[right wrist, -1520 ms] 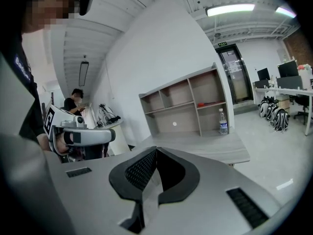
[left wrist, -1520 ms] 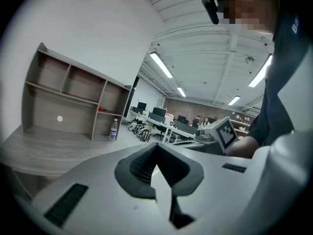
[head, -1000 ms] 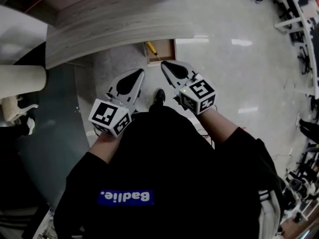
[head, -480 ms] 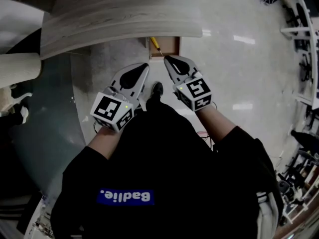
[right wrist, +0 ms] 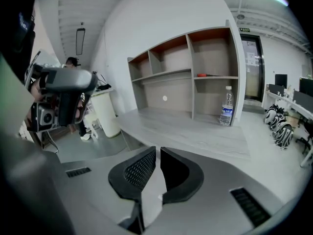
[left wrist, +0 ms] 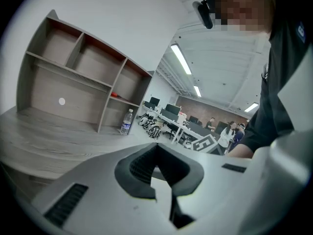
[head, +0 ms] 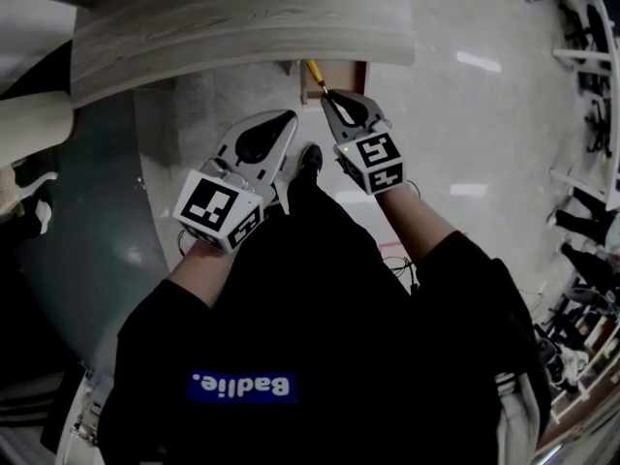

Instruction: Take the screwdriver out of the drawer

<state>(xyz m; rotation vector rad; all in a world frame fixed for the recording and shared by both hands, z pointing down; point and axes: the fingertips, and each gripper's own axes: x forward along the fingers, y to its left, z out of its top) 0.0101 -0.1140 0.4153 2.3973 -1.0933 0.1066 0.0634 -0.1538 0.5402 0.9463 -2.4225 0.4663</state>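
Yellow-handled screwdriver (head: 315, 72) in drawer (head: 359, 76), just ahead of right gripper (head: 330, 96); jaws closed, empty.

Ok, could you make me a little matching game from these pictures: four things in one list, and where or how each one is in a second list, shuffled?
Things:
1. screwdriver
2. water bottle
3. right gripper
4. black shoe

Places or states:
A. standing on the desktop beside the shelf unit
B. on the pale floor
C. lying in the open drawer
D. jaws together, nothing between them

Pairs: 1-C, 2-A, 3-D, 4-B
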